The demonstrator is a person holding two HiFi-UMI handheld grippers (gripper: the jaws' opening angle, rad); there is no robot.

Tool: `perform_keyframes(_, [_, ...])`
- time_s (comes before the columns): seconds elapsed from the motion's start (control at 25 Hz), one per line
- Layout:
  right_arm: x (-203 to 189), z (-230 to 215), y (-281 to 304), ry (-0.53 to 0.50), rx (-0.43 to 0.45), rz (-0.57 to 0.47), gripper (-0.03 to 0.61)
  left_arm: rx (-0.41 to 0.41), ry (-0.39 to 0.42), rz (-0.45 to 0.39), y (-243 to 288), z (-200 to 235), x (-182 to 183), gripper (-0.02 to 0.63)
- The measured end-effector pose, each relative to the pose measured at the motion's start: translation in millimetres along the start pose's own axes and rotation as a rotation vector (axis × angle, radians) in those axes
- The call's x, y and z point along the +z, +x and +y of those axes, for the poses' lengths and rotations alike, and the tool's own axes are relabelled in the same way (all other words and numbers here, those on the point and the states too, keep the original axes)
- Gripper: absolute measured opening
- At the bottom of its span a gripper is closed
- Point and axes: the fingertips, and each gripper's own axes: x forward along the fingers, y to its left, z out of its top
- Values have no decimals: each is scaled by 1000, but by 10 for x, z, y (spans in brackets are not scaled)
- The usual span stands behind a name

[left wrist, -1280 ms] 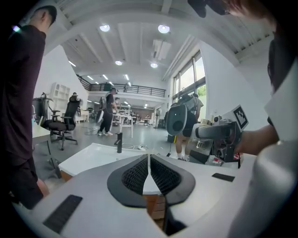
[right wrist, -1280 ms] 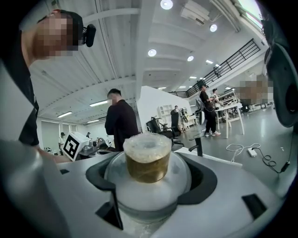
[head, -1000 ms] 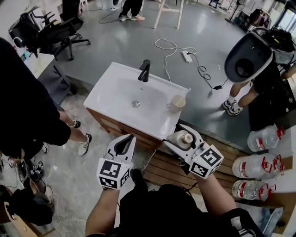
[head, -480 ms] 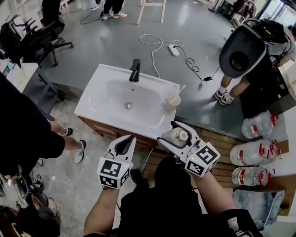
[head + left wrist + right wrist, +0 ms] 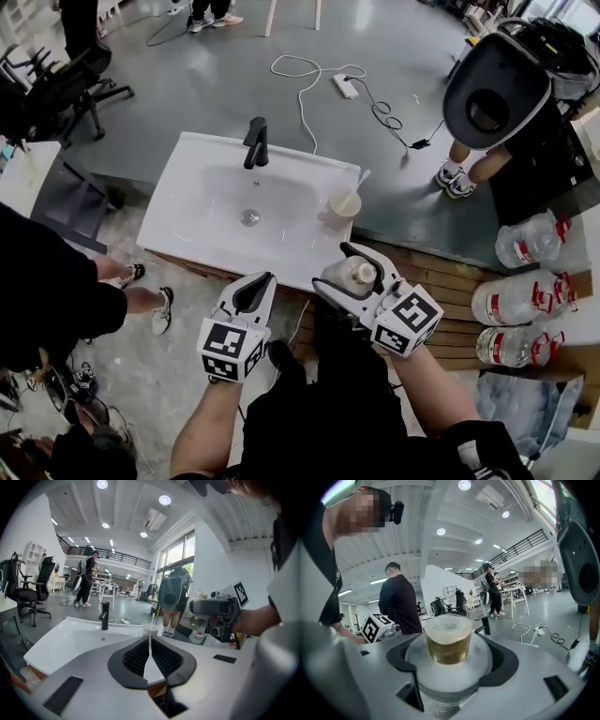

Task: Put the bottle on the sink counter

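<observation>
**Bottle [image 5: 449, 644] held in right gripper [image 5: 354, 278], not on counter [image 5: 183, 230]**

Right gripper is clamped round the clear bottle, which has an amber cap and no legible label. It hangs at the counter's front corner, 5 o'clock from the drain [image 5: 249, 217]. Left gripper [image 5: 251, 292] is closed and empty. Cup [image 5: 344, 205] stands at the drain's 3 o'clock. Gripper cubes bear square codes only.
</observation>
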Motion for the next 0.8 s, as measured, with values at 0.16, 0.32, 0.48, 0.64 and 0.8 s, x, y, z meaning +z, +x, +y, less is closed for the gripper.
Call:
perform_keyframes(0.16, [-120,-234,99,-15,-4,20,353,-1,-9,20,291,60,-61,21])
perform_keyframes(0.32, [-305,-424,220,-27,-9,48,353,-12,-28,38,592,118,-192,20])
perform_keyframes(0.48, [-500,-517,281,-39,-3,74,353,-22,-39,46,803,115,-310,21])
perform_keyframes(0.64, [-721,-552,363,-33,1,94,353,-18,-45,59,937,193,-458,20])
perform_keyframes(0.8, [-921,-589,414,-23,-2,107,353,-11,-52,78,1044,254,-630,20])
